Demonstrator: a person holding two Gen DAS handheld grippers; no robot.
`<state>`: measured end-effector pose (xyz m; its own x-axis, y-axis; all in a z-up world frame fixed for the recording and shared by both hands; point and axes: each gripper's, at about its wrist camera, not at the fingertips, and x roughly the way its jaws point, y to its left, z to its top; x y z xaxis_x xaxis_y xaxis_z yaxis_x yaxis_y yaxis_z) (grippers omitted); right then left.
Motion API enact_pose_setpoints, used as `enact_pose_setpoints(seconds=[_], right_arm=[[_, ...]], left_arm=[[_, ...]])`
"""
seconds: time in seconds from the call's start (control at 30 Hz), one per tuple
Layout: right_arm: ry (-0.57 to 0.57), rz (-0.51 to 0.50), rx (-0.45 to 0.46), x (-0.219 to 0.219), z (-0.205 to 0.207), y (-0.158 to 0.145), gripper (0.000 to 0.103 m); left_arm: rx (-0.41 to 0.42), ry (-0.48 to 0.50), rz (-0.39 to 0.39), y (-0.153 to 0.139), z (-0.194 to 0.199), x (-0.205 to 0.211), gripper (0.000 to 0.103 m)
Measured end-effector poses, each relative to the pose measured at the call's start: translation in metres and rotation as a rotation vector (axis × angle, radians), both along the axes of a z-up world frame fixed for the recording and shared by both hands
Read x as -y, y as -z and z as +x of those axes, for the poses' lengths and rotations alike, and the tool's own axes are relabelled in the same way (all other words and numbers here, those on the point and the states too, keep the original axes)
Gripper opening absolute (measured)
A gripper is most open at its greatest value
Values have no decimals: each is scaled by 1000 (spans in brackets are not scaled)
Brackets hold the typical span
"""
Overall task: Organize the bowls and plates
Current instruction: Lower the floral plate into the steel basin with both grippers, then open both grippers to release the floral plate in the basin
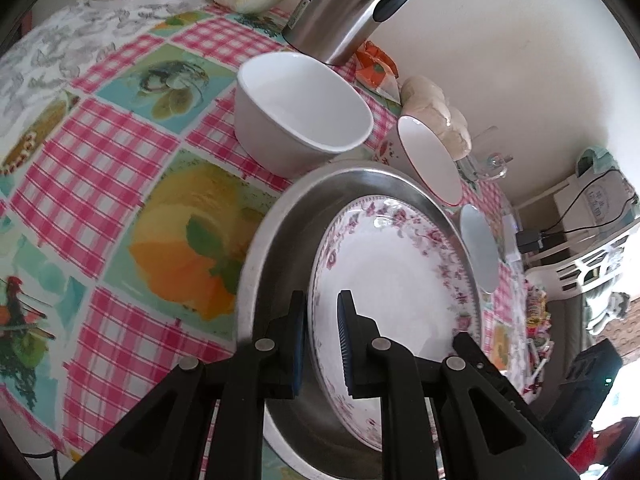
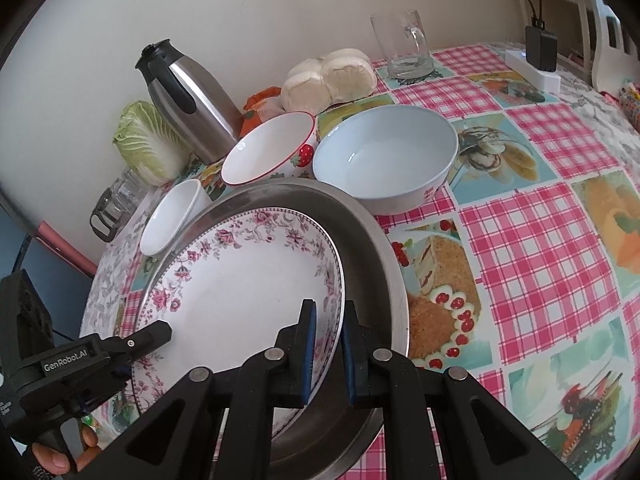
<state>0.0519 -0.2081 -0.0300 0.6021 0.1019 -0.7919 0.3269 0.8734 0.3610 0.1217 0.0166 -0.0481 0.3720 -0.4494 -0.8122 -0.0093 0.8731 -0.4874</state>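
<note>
A white plate with a pink floral border point(image 1: 392, 272) point(image 2: 240, 280) rests tilted inside a wide steel pan point(image 1: 288, 216) point(image 2: 372, 248) on the checked tablecloth. My left gripper point(image 1: 322, 320) is shut on the plate's left rim, one pad on each face. My right gripper point(image 2: 329, 328) is shut on the opposite rim. The left gripper point(image 2: 160, 332) also shows in the right wrist view, with a hand below it. Behind the pan stand a plain white bowl point(image 1: 300, 112) point(image 2: 172, 220), a red-rimmed strawberry bowl point(image 1: 428, 160) point(image 2: 272, 152) and a pale blue bowl point(image 1: 478, 252) point(image 2: 384, 160).
A steel thermos jug point(image 2: 192, 100), a cabbage point(image 2: 144, 144) and bagged buns point(image 2: 328, 76) line the wall. A glass mug point(image 2: 404, 44) and a power strip point(image 2: 536, 68) sit at the far right. A glass jar point(image 2: 116, 204) stands at the table's left edge.
</note>
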Motion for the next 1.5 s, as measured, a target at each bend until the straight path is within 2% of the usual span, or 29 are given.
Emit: enact_pose_setpoints(seconds=[0.4, 0.77, 0.87, 0.93, 1.0, 1.03, 1.1, 1.2, 1.27, 1.37, 1.4, 1.5], right_arm=[[-2, -26, 2, -1, 0, -2, 15], [-9, -73, 52, 0, -5, -24, 16], [-21, -85, 62, -3, -6, -28, 16], [-24, -104, 61, -5, -6, -30, 22], [-24, -120, 56, -6, -7, -30, 37], [-25, -127, 54, -7, -6, -30, 39], [-29, -137, 53, -8, -6, -30, 41], [-26, -155, 46, -10, -6, -29, 60], [-30, -166, 46, -11, -6, -28, 62], [-31, -186, 41, -12, -7, -27, 72], [-32, -190, 40, -12, -6, -27, 74], [-30, -198, 35, -10, -6, -26, 78]], left_arm=[[11, -13, 8, -3, -1, -4, 16], [91, -12, 87, -30, -7, -1, 17], [120, -19, 135, -37, -10, 1, 30], [133, -19, 164, -40, -11, 2, 37], [137, -22, 185, -41, -11, 2, 43], [137, -27, 201, -42, -11, 2, 48], [137, -40, 233, -42, -11, 1, 53], [130, -50, 281, -42, -12, 1, 54], [123, -56, 311, -40, -12, 1, 60], [122, -66, 364, -38, -12, 2, 68], [123, -69, 383, -37, -12, 2, 75], [130, -77, 412, -37, -12, 2, 79]])
